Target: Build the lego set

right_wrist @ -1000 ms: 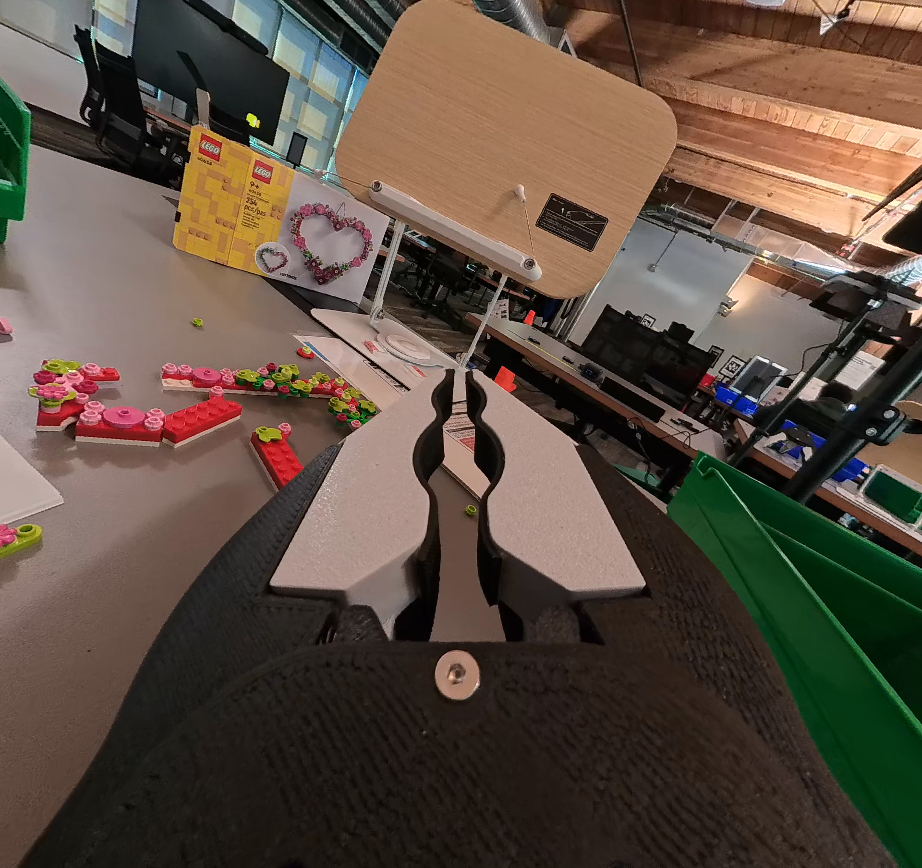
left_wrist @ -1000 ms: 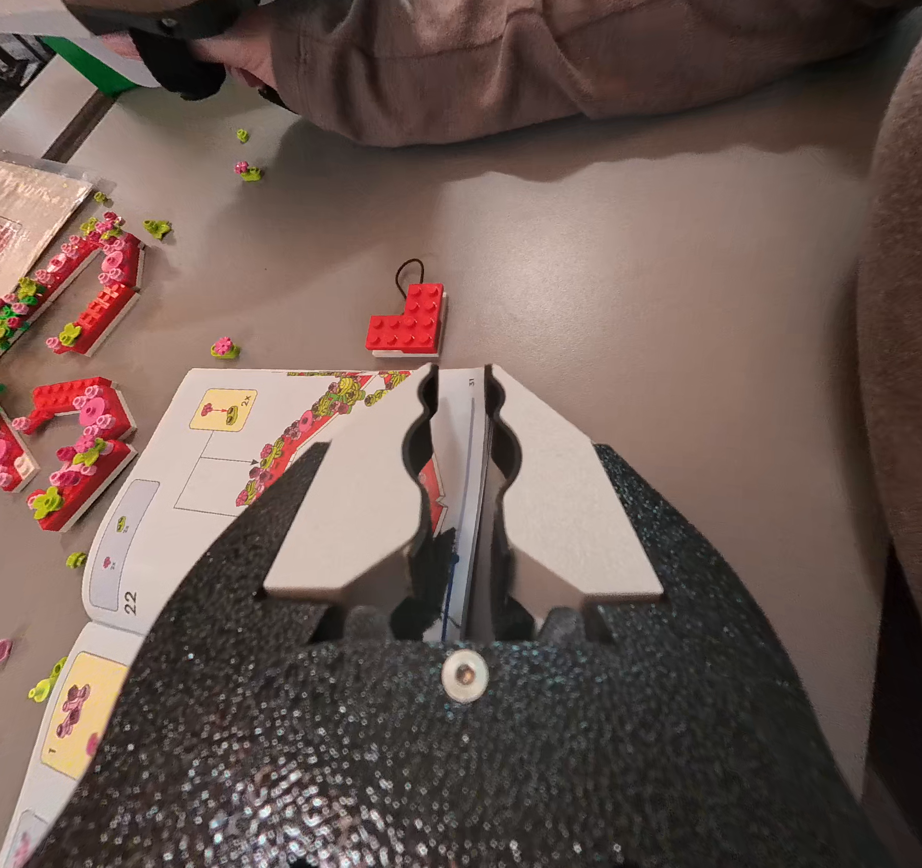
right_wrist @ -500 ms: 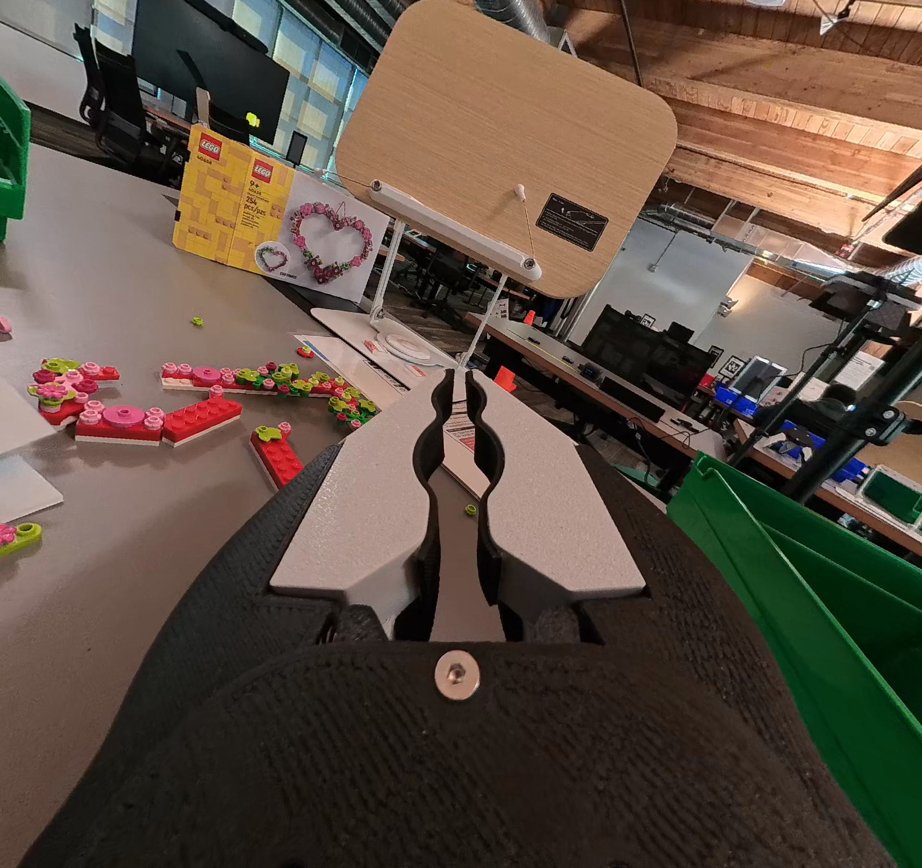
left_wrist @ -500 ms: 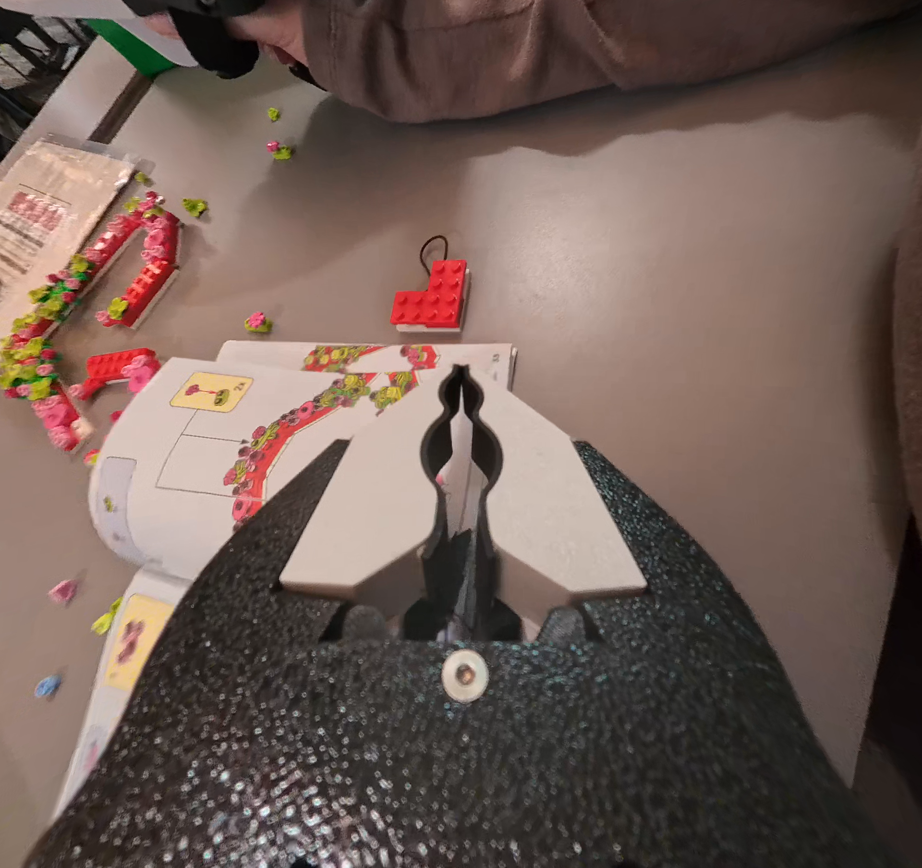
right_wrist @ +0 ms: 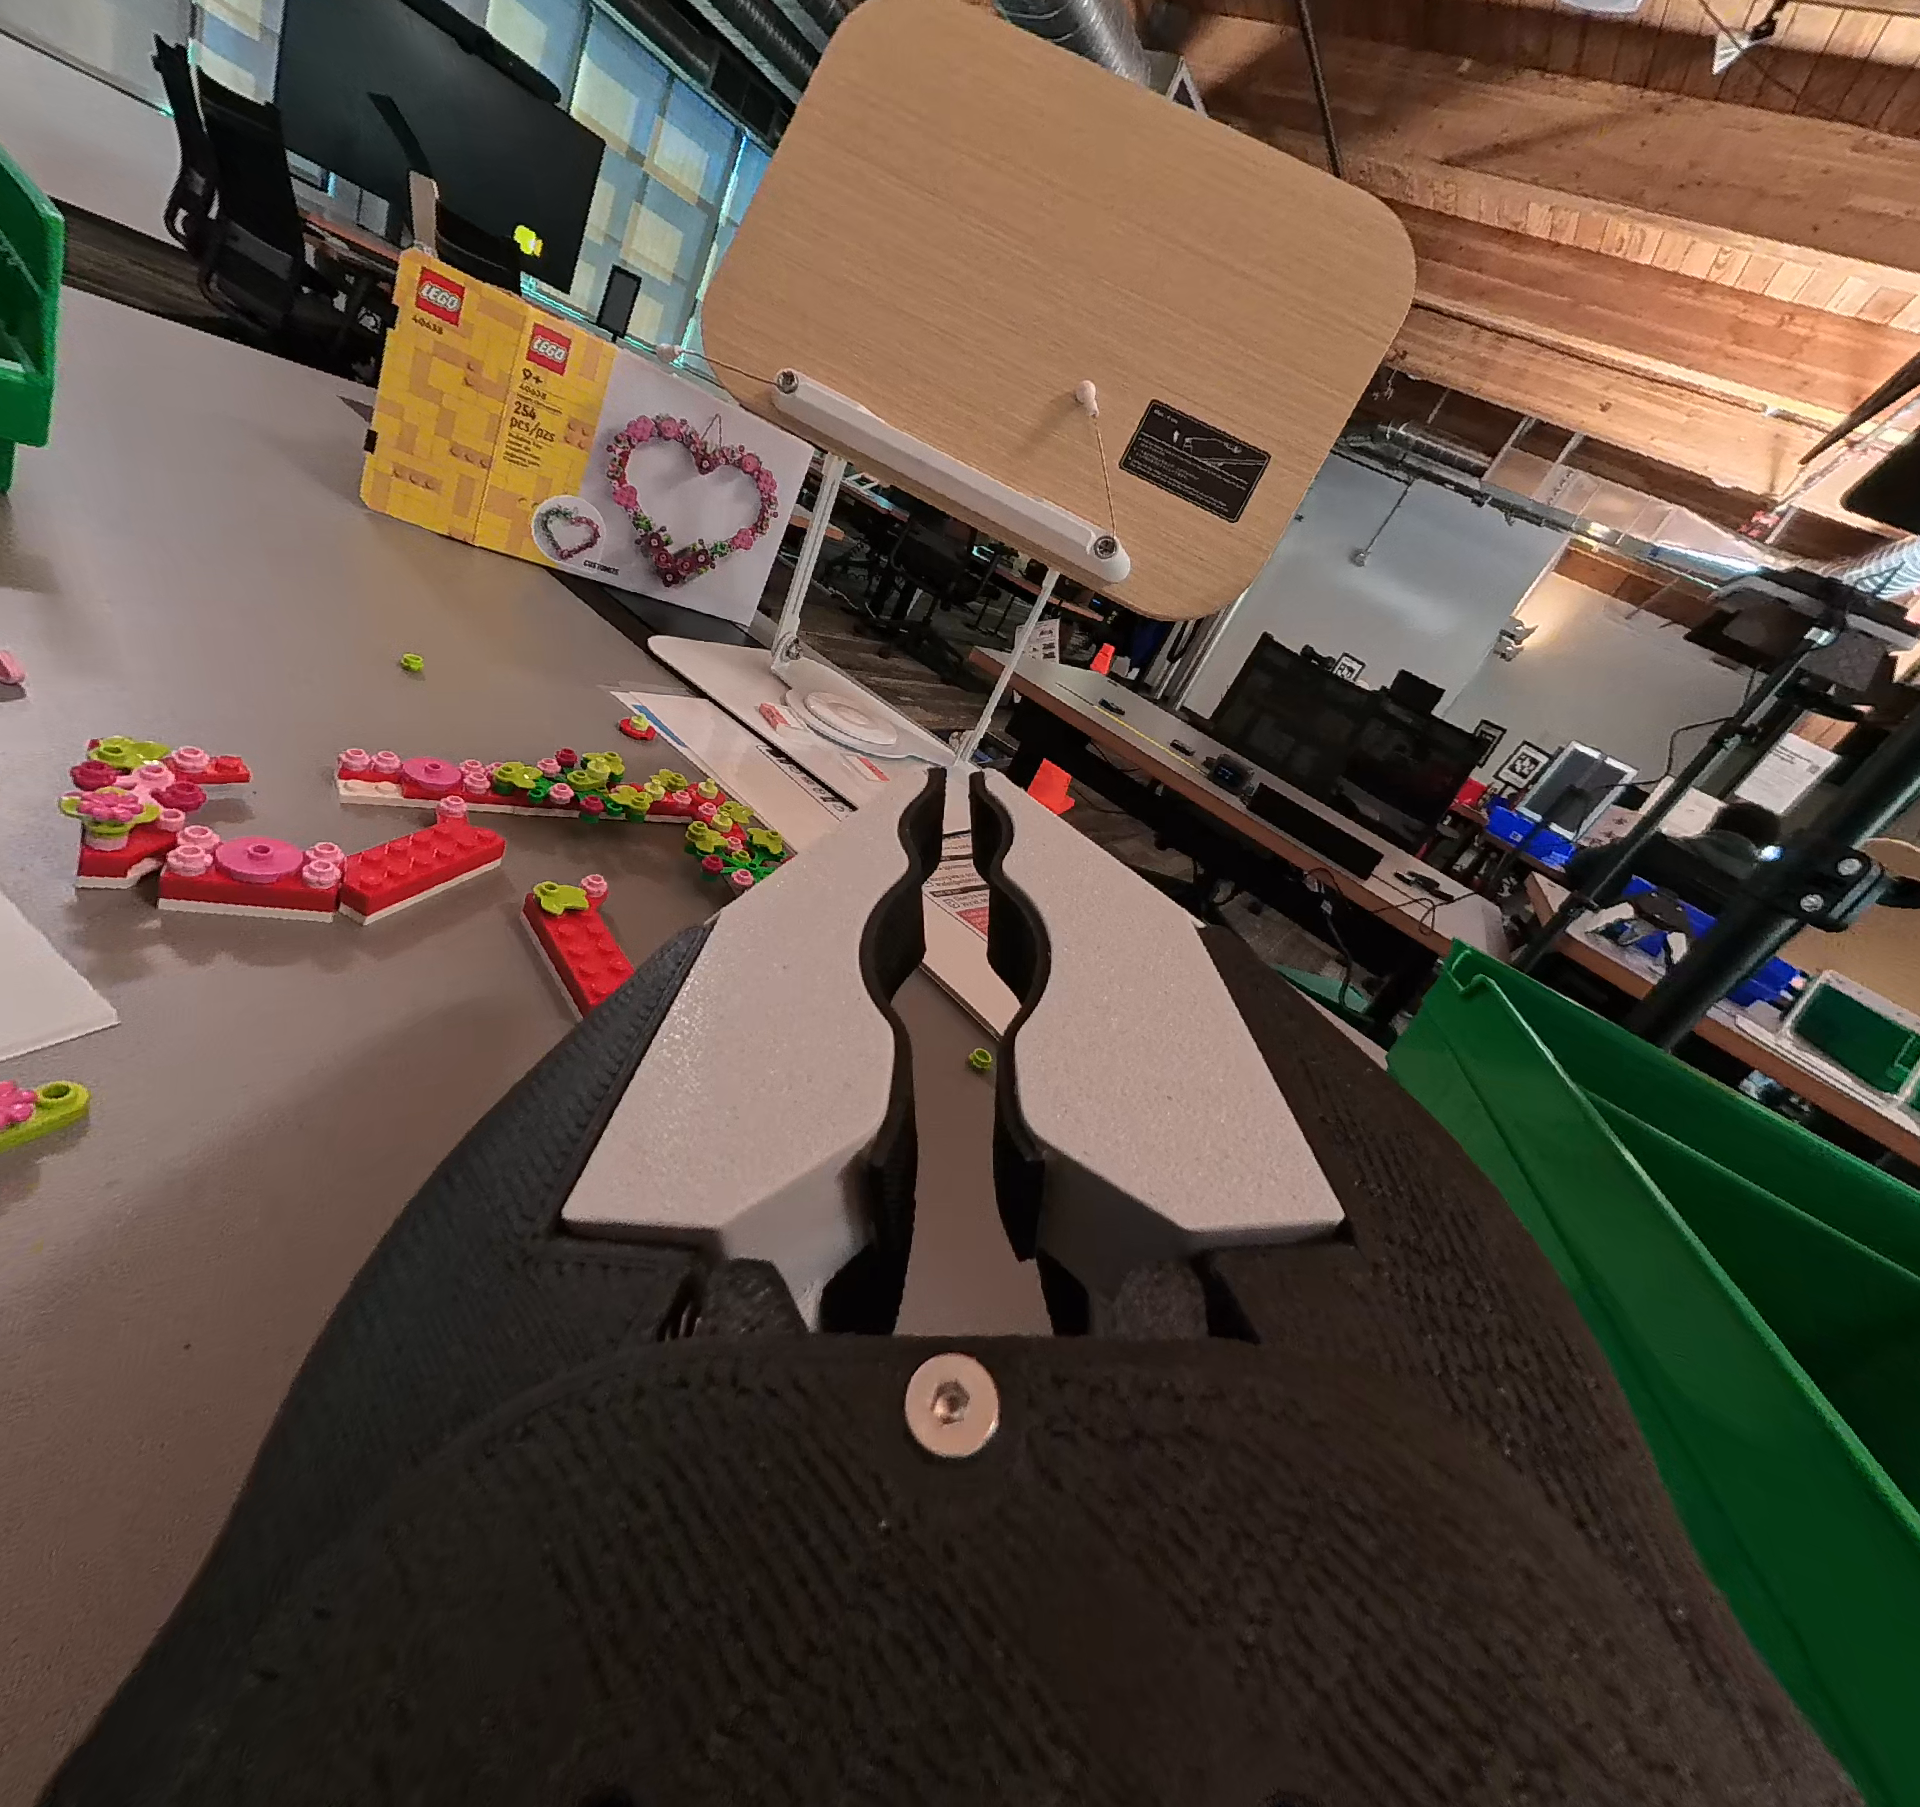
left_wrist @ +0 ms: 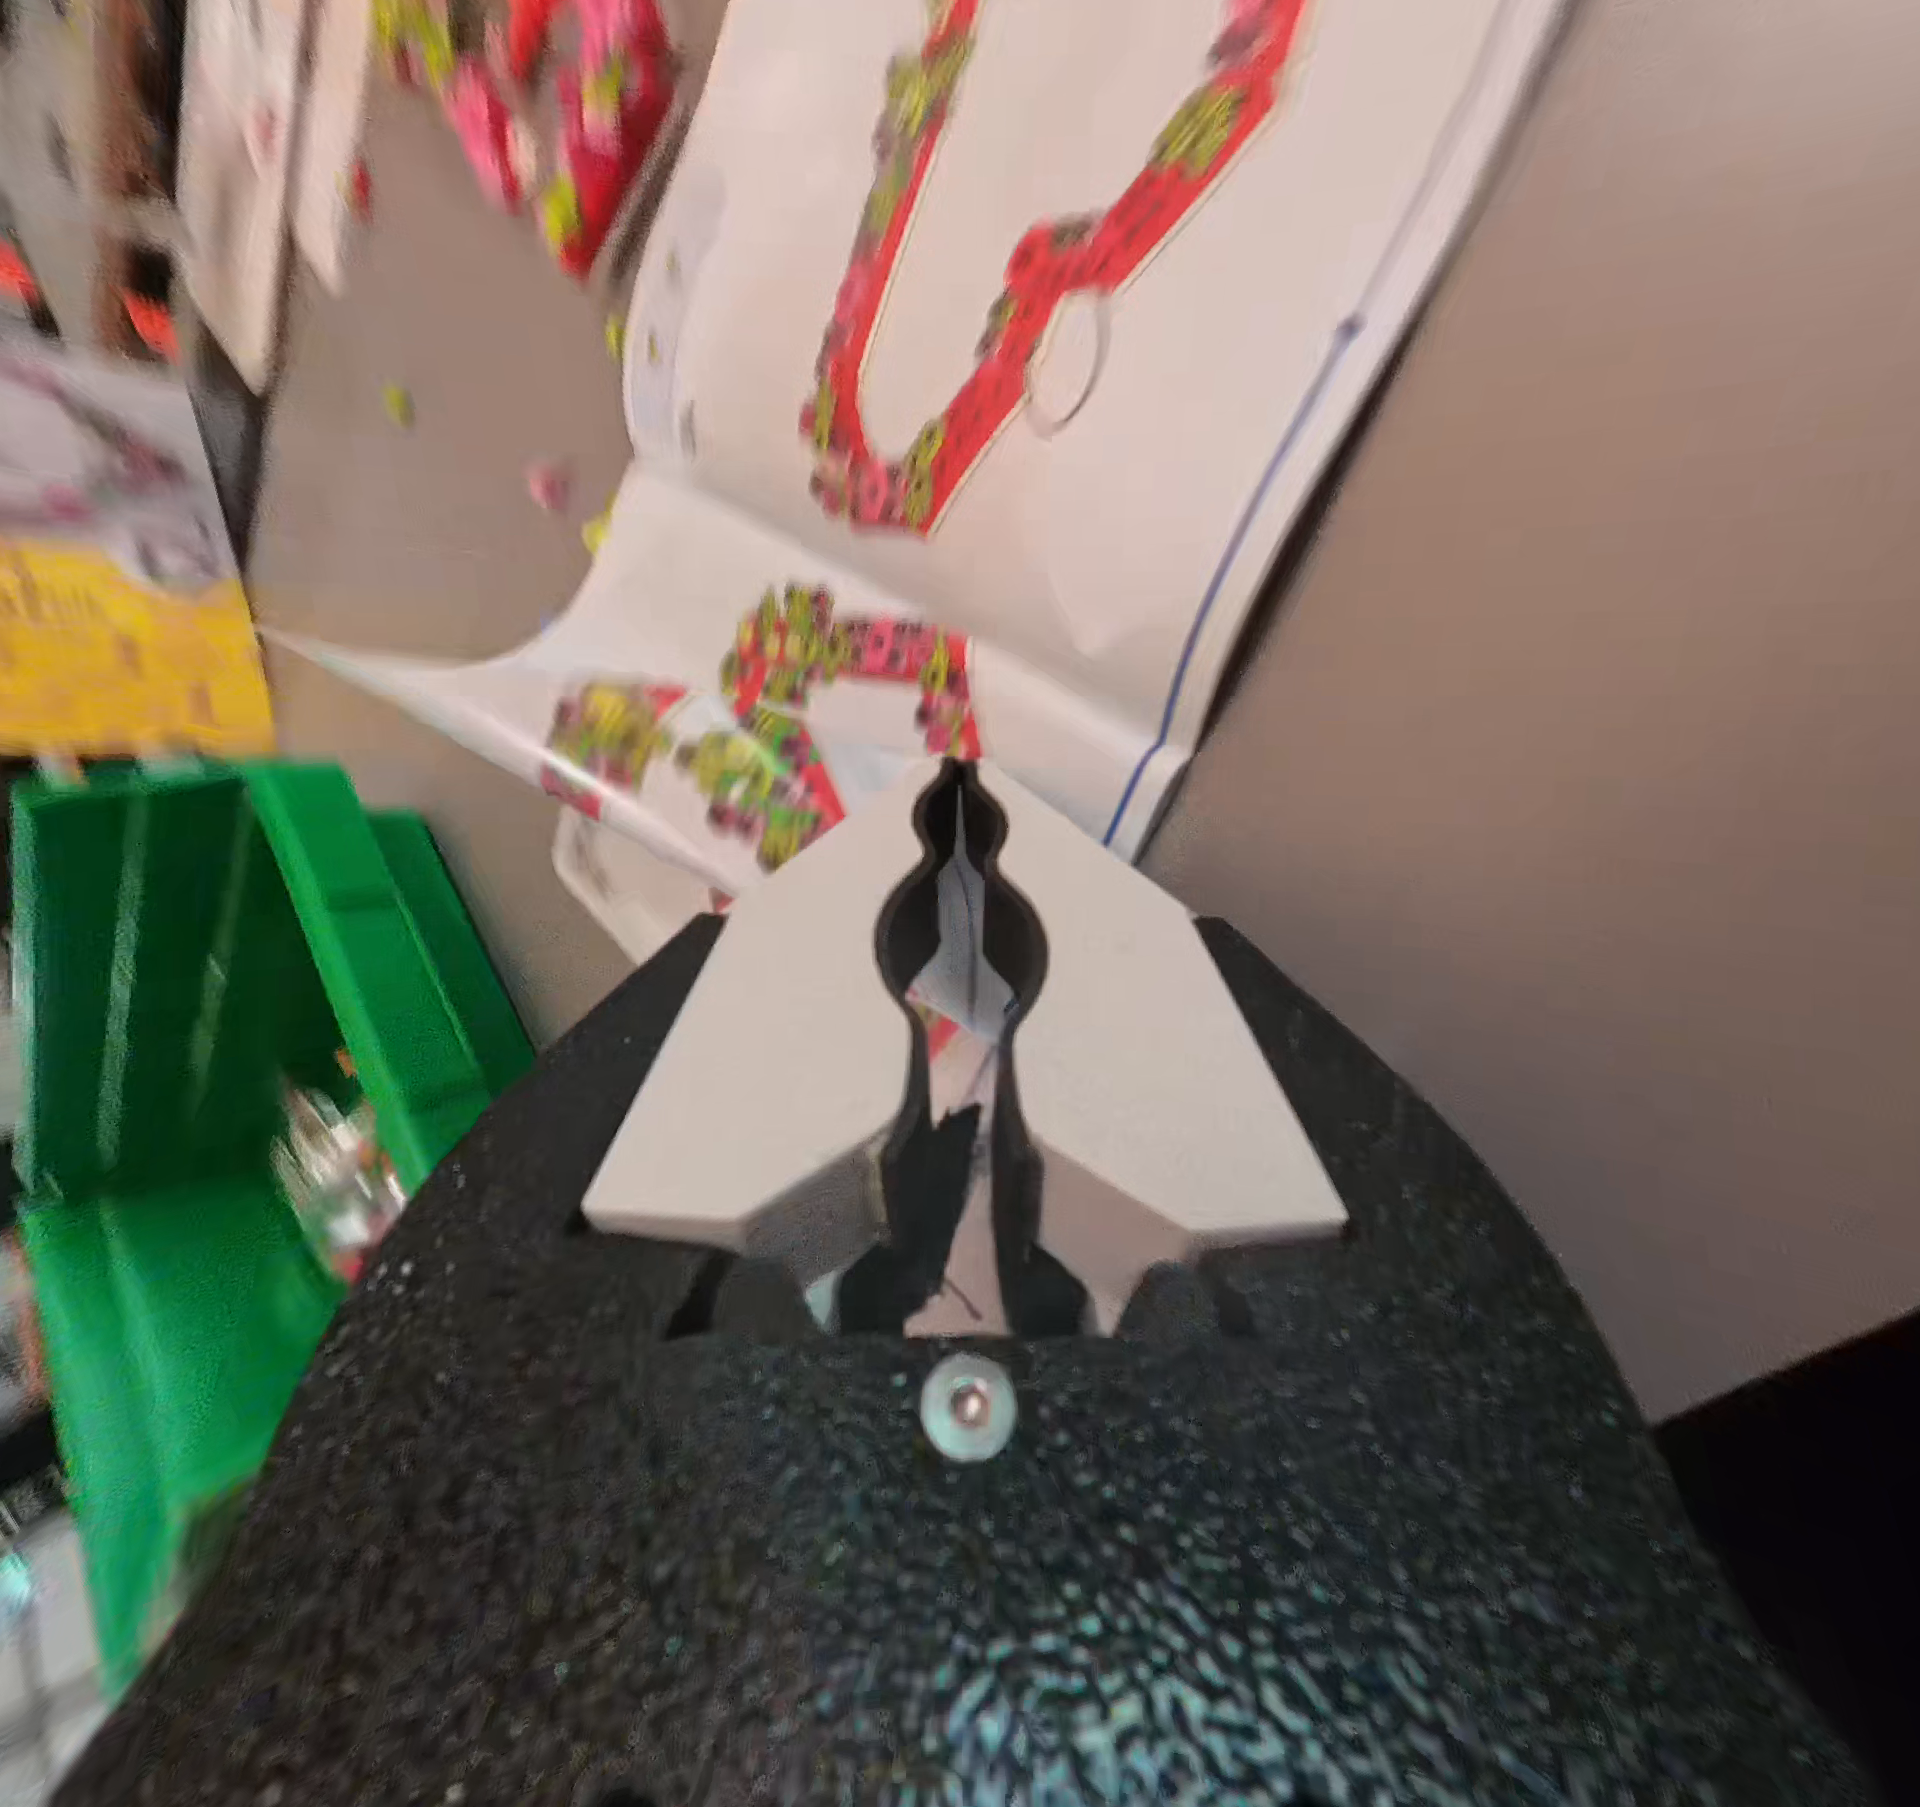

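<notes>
Left wrist view is blurred, but the left gripper (left_wrist: 958, 770) is seen pinched tight on a page of the instruction booklet (left_wrist: 1091, 323), which fans up and away toward the top of the frame. In the right wrist view, the right gripper (right_wrist: 956, 778) is nearly closed, with only a thin gap, and nothing is held. The red and pink lego pieces (right_wrist: 416, 853) are spread on the grey table (right_wrist: 260, 1238) at the left middle of that frame, near its fingers. The wooden book stand (right_wrist: 1049, 303) is straight ahead, so the booklet is probably meant to be carried there.
</notes>
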Demonstrator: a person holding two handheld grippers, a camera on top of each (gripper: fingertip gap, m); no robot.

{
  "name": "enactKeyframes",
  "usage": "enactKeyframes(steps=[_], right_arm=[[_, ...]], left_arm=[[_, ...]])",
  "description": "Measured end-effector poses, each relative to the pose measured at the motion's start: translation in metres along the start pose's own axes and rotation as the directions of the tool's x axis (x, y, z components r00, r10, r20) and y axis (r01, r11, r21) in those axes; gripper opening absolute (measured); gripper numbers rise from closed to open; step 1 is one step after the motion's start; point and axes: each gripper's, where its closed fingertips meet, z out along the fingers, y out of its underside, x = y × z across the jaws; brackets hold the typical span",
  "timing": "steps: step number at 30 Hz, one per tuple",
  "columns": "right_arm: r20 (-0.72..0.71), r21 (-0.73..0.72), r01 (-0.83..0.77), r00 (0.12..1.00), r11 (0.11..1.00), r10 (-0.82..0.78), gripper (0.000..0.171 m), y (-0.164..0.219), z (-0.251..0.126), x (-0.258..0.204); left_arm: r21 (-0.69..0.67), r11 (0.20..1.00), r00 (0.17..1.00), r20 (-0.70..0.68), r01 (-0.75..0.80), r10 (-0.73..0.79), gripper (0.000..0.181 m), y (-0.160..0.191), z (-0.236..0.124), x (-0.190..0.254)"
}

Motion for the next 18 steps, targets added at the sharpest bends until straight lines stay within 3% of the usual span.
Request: enactKeyframes(steps=[3, 7, 10, 18], right_arm=[[0.001, -0.001, 0.003, 1.0, 1.0, -0.003, 0.003, 0.0, 0.0, 0.0], [0.002, -0.001, 0.001, 1.0, 1.0, -0.001, 0.003, 0.0, 0.0, 0.0], [0.003, -0.001, 0.004, 1.0, 1.0, -0.004, 0.003, 0.0, 0.0, -0.001], [0.007, -0.003, 0.003, 1.0, 1.0, -0.003, 0.003, 0.0, 0.001, -0.001]], left_arm=[[-0.068, 0.975, 0.975, 0.088, 0.21, -0.204, 0.015, 0.025, -0.004, -0.018], [-0.006, 0.879, 0.874, 0.1, 0.478, -0.475, 0.047, 0.036, -0.015, -0.033], [0.079, 0.789, 0.78, 0.123, 0.609, -0.614, 0.047, 0.047, -0.027, -0.05], [0.126, 0.686, 0.697, -0.15, 0.717, -0.701, 0.033, 0.049, -0.031, -0.037]])
